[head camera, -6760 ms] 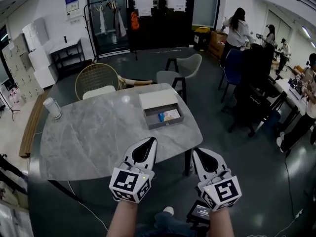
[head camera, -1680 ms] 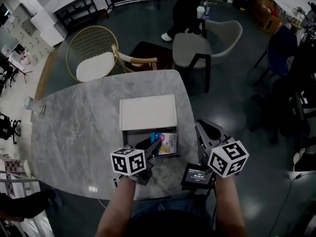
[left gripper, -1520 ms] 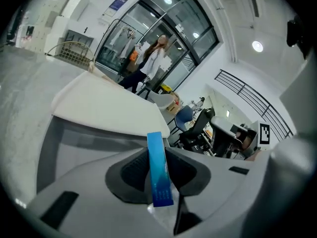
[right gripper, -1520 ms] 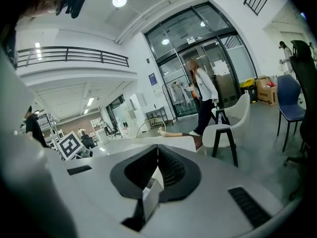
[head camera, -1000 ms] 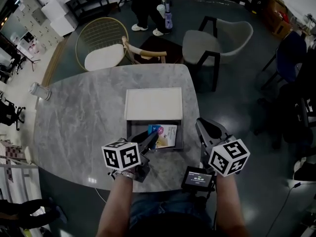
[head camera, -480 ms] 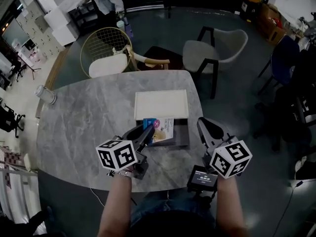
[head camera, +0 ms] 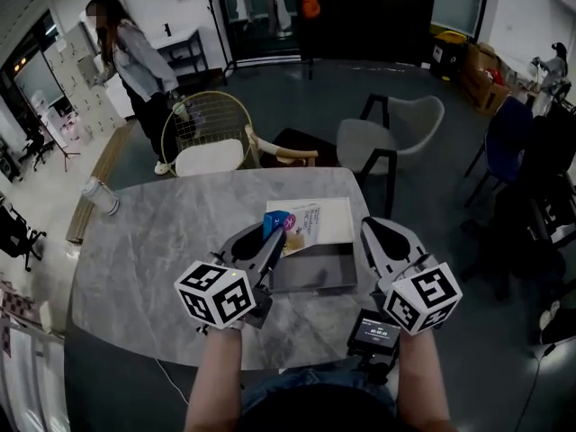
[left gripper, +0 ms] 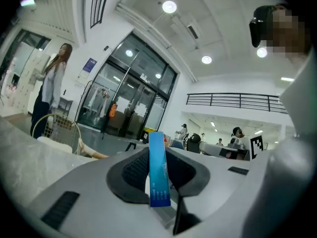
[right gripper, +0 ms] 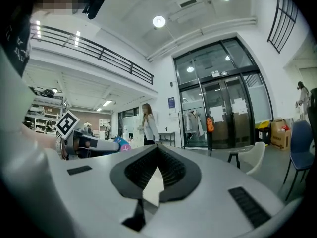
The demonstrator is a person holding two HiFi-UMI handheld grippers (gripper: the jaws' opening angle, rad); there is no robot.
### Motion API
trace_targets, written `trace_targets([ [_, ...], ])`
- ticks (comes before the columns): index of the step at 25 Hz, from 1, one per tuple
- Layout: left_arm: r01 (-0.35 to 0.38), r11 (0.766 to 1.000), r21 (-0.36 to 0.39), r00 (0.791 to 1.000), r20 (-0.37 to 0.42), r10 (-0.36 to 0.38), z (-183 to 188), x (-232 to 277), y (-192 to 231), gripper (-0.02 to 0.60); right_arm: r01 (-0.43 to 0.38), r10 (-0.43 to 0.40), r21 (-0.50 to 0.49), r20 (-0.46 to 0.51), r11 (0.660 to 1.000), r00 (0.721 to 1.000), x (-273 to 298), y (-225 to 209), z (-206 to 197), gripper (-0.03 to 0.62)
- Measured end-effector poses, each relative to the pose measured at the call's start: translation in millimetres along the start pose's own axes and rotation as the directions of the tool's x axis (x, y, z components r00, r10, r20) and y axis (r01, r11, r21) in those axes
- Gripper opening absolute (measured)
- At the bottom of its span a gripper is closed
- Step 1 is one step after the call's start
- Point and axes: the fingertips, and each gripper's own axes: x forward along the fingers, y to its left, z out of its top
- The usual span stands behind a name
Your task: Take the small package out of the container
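Observation:
My left gripper (head camera: 273, 234) is shut on the small blue-and-white package (head camera: 294, 223) and holds it up above the far left corner of the open grey container (head camera: 315, 282). In the left gripper view the package (left gripper: 158, 170) stands on edge, pinched between the two pads of that gripper (left gripper: 157, 155), with only the room behind it. The container's white lid (head camera: 337, 220) lies against its far side. The container's floor looks bare. My right gripper (head camera: 375, 228) hovers over the container's right edge, shut with nothing in it (right gripper: 157, 150).
The grey marble table (head camera: 153, 241) carries a white cup (head camera: 101, 196) at its far left. Beyond it stand a wire chair (head camera: 209, 138) and a grey chair (head camera: 396, 129). A person (head camera: 135, 61) stands by the wire chair. A small screen (head camera: 374, 333) hangs under my right gripper.
The left gripper has lifted the package up and out of the container. The right gripper stayed beside the box. A person walked to the left behind the table.

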Motion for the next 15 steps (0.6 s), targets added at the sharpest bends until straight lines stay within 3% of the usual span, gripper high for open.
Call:
trace_targets([
  [7,-0.045,0.978,0.202,0.981,0.194,0.005,61.5,-39.0,0.9,0.095,0.033,-0.028,-0.163,0.035,0.986,0.999,4.8,13.4,32.2,0.025],
  [12,-0.15,0.957,0.25,0.946,0.319,0.064,87.5,-70.5,18.5,0.095,0.068,-0.055,-0.183,0.073,0.981,0.996,0.0,12.4,48.4,0.025],
  [15,-0.239,0.928,0.287,0.917,0.381,0.118,91.4,-81.5,27.1,0.095,0.084,-0.068,-0.193,0.088,0.978,0.994,-5.5,5.6,46.4,0.025],
])
